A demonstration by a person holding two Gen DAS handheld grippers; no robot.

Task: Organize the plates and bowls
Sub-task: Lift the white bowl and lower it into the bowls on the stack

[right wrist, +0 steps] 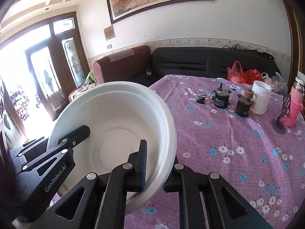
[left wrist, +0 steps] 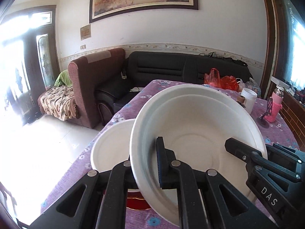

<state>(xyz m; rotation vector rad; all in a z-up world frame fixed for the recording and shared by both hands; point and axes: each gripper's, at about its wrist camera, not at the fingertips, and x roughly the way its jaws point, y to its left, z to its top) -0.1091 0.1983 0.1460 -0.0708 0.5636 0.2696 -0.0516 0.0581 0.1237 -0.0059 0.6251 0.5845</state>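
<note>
Two grippers clamp one white bowl [left wrist: 200, 133] by opposite rims above the purple flowered tablecloth [right wrist: 238, 148]: left gripper [left wrist: 146, 164] pinches its near-left wall, right gripper [right wrist: 158, 164] its right wall; a second white bowl [left wrist: 110, 145] sits just left

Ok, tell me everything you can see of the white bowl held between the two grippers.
The white bowl is round and deep, of matte, foam-like material, with a flat circular base and a stepped ring below its rim; it may be two bowls nested. It is empty, tilted, and lifted above the purple flowered tablecloth. The left gripper is shut on its left wall, and the right gripper is shut on the opposite wall. Left of it, a second white dish lies on the table.
</note>
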